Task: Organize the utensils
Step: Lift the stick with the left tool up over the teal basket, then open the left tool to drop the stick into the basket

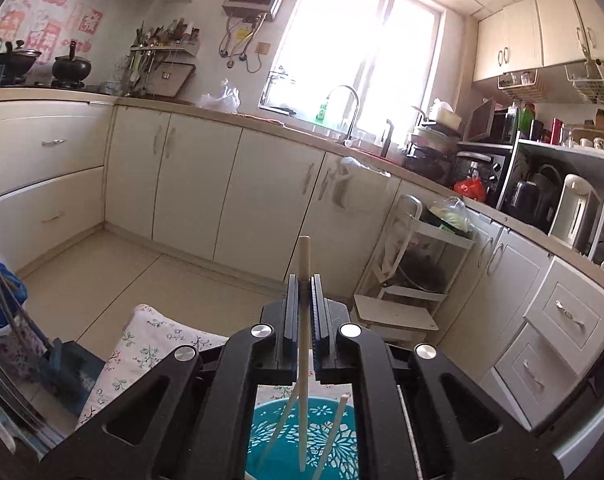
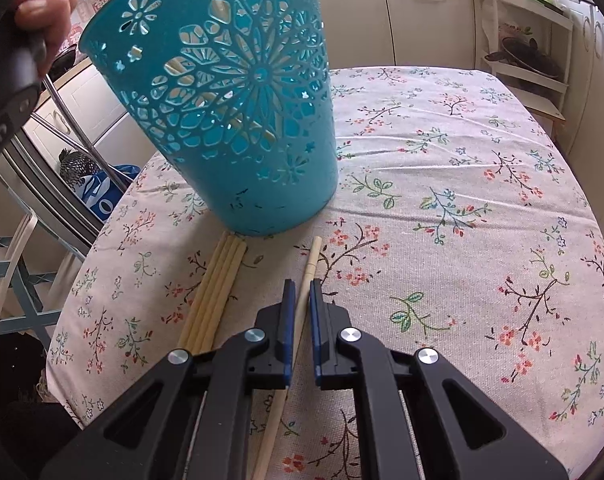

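**Chopsticks partly binned; one in transit, five left on the table**

Chopsticks are the utensils here, and the teal perforated holder on the floral tablecloth is where we judge they belong.

Progress, as far as we can see:
- Left gripper: jaws closed on one held chopstick, upright, lower end hanging inside the holder's mouth. Not yet let go.
- At least two more sticks lean inside the holder already.
- Right gripper: jaws a little apart, straddling a single loose chopstick flat on the cloth. We cannot tell whether the pads touch it; we log it as not gripped.
- A bundle of four chopsticks lies just left of that one, far ends almost touching the holder's base.

Our estimate: under halfway. Five sticks remain on the table, plus the release in hand.

View differences:
- Only the left wrist view looks down into the holder and shows its contents; the sticks lying on the table are hidden from it.
- Only the right wrist view shows the table stock and the holder's outside. A hand at its upper left grips a dark handle.
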Motion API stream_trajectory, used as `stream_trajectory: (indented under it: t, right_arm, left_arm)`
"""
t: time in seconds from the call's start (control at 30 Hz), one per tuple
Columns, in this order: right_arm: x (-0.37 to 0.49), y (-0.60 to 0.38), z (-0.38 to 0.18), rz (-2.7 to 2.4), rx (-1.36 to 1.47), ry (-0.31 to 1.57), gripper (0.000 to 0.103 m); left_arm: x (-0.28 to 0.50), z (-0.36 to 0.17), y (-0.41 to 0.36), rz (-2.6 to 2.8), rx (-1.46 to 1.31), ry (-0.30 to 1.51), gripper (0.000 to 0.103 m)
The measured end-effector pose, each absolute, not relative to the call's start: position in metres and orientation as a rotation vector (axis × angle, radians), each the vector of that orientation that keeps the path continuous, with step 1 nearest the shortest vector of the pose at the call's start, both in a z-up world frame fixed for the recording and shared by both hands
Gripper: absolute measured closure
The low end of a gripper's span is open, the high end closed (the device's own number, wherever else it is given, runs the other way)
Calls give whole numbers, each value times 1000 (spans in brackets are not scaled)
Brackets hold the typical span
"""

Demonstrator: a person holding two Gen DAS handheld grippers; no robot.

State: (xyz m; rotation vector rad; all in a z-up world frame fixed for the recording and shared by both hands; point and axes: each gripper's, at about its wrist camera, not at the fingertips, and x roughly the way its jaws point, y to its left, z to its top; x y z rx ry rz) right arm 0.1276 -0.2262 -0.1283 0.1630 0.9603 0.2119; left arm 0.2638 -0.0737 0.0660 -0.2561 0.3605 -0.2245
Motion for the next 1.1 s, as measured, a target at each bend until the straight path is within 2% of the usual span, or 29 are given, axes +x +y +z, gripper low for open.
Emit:
stream_trajectory:
  t: [0.3, 0.37, 0.43, 0.53, 0.6, 0.8, 1.1]
  right_arm:
    - [126, -224, -130, 210, 173, 957, 95]
    - [126, -227, -130, 214, 183, 957, 95]
    - [125, -231, -131, 222, 204, 957, 95]
    - [125, -237, -132, 236, 245, 960, 95]
    - [125, -236, -132, 238, 245, 960, 95]
    - [123, -220, -129, 197, 139, 948, 95]
    - [114, -195, -127, 109, -14, 936, 96]
  left_arm:
    - [259, 36, -79, -216, -167, 490, 97]
    - [251, 30, -75, -202, -156, 521, 88]
    - [234, 30, -65, -165, -163, 521, 57]
    - [197, 28, -44, -108, -200, 488, 38]
    - [177, 22, -32, -84, -222, 477, 33]
    - [167, -6, -5, -2, -266, 539, 32]
    - [171, -7, 0, 21, -270, 545, 29]
